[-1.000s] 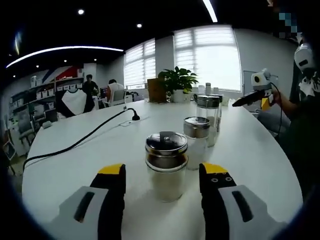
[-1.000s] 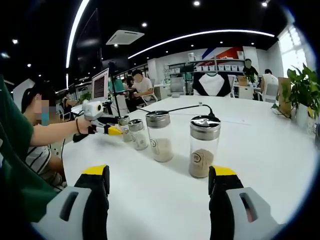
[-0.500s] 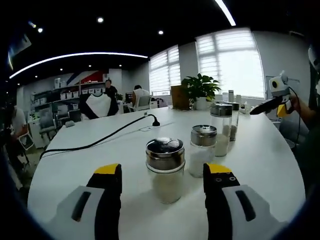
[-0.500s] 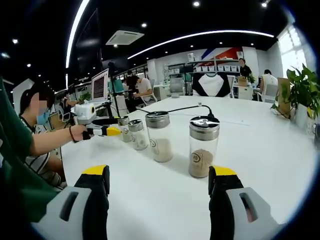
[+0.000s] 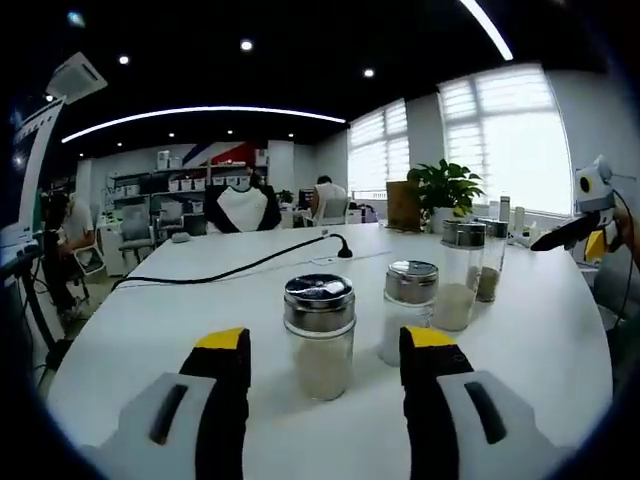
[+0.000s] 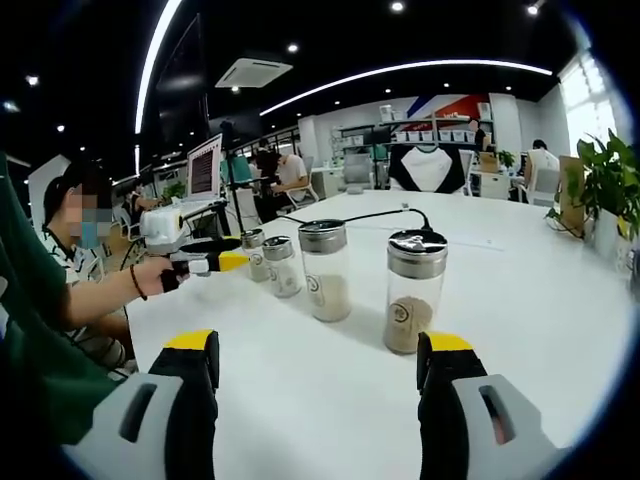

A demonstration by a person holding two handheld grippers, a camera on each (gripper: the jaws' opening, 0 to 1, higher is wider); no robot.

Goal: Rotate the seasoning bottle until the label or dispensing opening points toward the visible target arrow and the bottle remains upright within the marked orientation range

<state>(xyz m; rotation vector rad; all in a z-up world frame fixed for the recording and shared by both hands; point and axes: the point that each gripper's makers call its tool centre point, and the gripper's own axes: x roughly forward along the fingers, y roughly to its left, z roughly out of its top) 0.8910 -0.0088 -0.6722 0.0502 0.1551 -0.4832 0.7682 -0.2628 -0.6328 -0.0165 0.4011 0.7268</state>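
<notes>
Four glass seasoning bottles with metal lids stand upright in a row on the white table (image 5: 150, 330). The nearest short bottle (image 5: 319, 335), holding white powder, stands just beyond my left gripper (image 5: 326, 342), whose yellow-tipped jaws are open wider than it and do not touch it. Behind it are a second short bottle (image 5: 411, 310) and two taller ones (image 5: 460, 275). In the right gripper view, the tall bottle of brown powder (image 6: 415, 292) is closest and ahead of my open right gripper (image 6: 317, 345). At the row's far end the left gripper (image 6: 215, 262) is held by a hand.
A black cable (image 5: 230, 268) runs across the table to the left of the row. A potted plant (image 5: 445, 185) stands at the far edge. The right gripper (image 5: 585, 225) shows at the table's right side. A seated person (image 6: 60, 300) is at the left.
The left gripper's view has swung to the left, with the nearest bottle still in front of its open jaws. In the right gripper view the left gripper has closed in on the row's end.
</notes>
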